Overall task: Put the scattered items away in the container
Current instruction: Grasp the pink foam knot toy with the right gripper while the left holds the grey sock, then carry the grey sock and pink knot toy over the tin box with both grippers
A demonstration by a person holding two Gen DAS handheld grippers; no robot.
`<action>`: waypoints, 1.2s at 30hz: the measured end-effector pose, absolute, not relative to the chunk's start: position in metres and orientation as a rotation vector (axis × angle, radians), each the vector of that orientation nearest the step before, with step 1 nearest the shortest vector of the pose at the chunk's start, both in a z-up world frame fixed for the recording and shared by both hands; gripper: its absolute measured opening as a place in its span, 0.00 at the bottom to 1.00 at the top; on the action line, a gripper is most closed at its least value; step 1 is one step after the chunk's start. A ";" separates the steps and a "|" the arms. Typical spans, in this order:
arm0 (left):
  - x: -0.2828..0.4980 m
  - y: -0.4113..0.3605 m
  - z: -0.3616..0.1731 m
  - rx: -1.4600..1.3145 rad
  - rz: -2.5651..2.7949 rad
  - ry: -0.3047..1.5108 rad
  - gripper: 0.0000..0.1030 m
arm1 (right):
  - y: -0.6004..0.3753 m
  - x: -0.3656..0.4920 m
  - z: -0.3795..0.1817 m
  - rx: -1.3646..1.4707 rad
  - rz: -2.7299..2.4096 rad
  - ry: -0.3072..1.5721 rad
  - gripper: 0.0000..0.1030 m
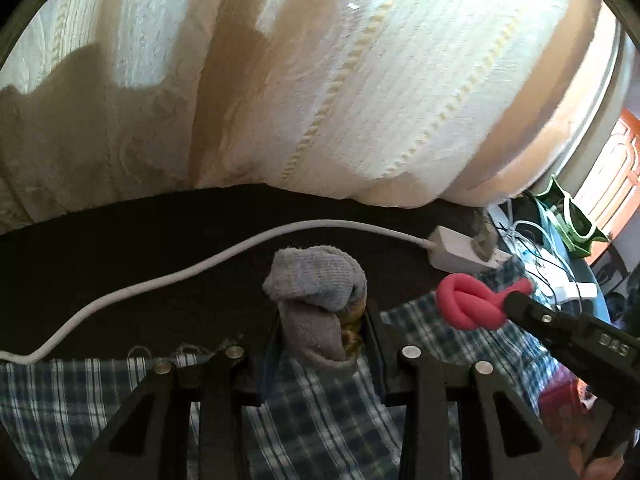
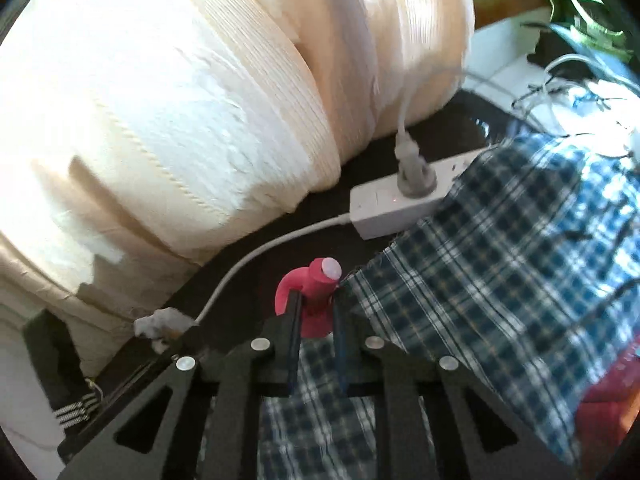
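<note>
My left gripper (image 1: 322,316) is shut on a rolled grey sock (image 1: 316,280) and holds it above the edge of a blue plaid cloth (image 1: 316,416). The sock also shows small at the lower left of the right wrist view (image 2: 162,325). My right gripper (image 2: 316,300) is shut on a knotted pink foam piece (image 2: 316,300), held above the same plaid cloth (image 2: 492,256). In the left wrist view the pink knot (image 1: 472,300) sits at the right, in the tips of the right gripper (image 1: 516,302). No container is clearly seen.
A white power strip (image 2: 384,212) with a grey plug (image 2: 412,172) and a white cable (image 1: 160,280) lies on a dark surface (image 1: 120,240). A cream curtain (image 1: 280,80) hangs behind. Tangled wires (image 1: 536,248) and a red object (image 2: 604,396) lie at the right.
</note>
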State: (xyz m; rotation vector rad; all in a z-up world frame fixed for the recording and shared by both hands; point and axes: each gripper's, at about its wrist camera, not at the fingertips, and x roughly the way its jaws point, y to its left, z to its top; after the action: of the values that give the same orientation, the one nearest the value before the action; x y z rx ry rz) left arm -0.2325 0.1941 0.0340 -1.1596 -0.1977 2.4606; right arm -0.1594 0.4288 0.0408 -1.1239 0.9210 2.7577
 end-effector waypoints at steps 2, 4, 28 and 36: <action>-0.220 0.198 0.042 -1.142 2.451 -0.192 0.37 | 0.431 -0.138 0.052 -1.086 2.775 0.926 0.15; -0.207 0.204 0.051 -1.120 2.437 -0.179 0.37 | 0.435 -0.114 0.063 -1.046 2.794 0.933 0.15; -0.035 0.351 0.096 -0.969 2.098 -0.011 0.37 | 0.581 0.115 0.113 -0.691 2.617 0.858 0.15; 0.005 0.385 0.091 -0.967 1.990 0.027 0.37 | 0.603 0.103 0.091 -0.759 2.592 0.877 0.15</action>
State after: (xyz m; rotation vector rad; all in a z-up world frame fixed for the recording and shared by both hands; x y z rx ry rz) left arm 0.0050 0.3847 0.0910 -0.9670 0.0268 1.9899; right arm 0.1025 0.6032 0.0914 -0.7589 0.8766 2.5922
